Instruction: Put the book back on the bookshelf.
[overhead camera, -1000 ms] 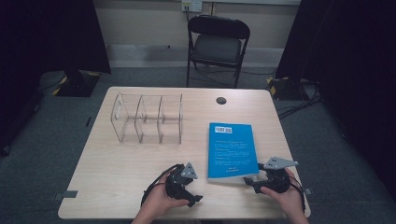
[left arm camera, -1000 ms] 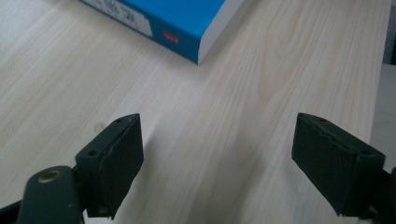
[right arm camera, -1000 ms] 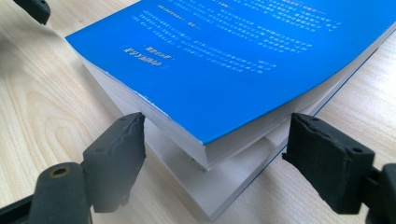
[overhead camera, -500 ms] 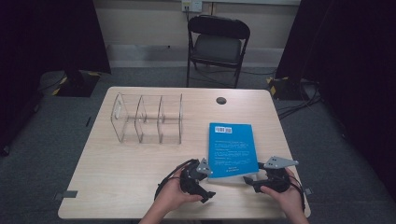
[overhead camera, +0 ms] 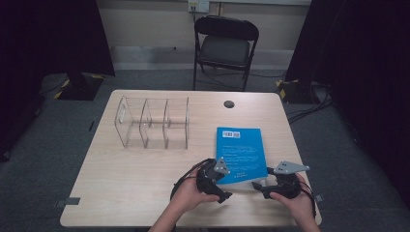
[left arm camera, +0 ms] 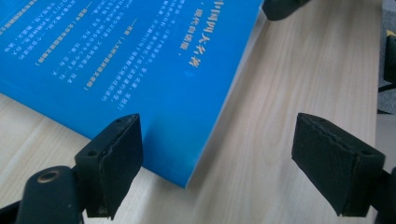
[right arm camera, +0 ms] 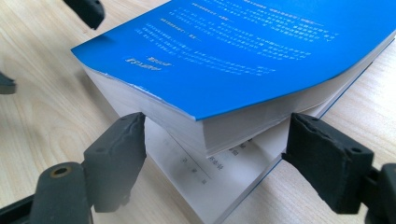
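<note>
A pale wooden desk point(overhead camera: 145, 169) on grey carpet; the blue book point(overhead camera: 240, 152) lies near its front right corner, both grippers' jaws released beside its near edge.

A clear plastic organiser point(overhead camera: 152, 123) with three open compartments is seen on the far left part of the light wooden table point(overhead camera: 121, 188), standing upright. A small round black grommet point(overhead camera: 229, 104) is set into the tabletop near its far edge, right of the organiser and well apart from it. Beyond the table, a black folding chair point(overhead camera: 226, 48) is placed on the grey carpet point(overhead camera: 43, 145), facing the table. Black and yellow tape point(overhead camera: 285, 89) is seen on the floor at far right.
</note>
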`<state>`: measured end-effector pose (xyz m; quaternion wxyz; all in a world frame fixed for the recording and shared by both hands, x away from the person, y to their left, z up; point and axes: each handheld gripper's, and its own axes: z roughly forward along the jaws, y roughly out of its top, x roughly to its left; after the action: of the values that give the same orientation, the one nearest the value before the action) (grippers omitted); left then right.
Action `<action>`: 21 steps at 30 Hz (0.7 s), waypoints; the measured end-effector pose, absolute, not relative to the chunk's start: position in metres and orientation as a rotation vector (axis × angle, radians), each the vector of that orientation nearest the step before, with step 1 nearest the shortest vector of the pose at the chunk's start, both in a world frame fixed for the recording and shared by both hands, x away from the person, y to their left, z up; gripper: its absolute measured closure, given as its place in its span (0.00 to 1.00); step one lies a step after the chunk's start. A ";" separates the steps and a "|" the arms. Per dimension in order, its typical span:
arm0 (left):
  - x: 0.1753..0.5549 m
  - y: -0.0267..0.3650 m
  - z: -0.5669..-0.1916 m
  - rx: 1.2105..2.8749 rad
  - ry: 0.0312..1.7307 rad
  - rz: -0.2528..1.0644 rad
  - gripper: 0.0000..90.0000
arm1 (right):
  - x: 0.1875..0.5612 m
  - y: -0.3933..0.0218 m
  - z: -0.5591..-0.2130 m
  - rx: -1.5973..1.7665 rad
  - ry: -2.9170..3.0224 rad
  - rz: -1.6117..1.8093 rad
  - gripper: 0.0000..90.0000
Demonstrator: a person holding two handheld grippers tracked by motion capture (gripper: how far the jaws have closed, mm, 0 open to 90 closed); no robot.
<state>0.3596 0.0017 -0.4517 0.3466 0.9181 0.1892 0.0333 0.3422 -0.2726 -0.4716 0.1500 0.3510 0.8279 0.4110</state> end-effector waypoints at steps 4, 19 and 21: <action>0.366 -0.004 -0.450 2.381 0.482 0.089 0.18 | 0.342 -0.272 -0.471 1.013 2.375 1.185 0.22; 0.377 -0.028 -0.456 2.361 0.480 0.088 0.18 | 0.343 -0.272 -0.467 1.012 2.360 1.211 0.22; 0.377 -0.029 -0.456 2.364 0.475 0.097 0.18 | 0.343 -0.272 -0.467 1.012 2.361 1.213 0.22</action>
<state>0.3771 -0.0293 -0.4562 0.3563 0.9153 0.1840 0.0375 0.3433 -0.2718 -0.4675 0.1499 0.3523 0.8218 0.4221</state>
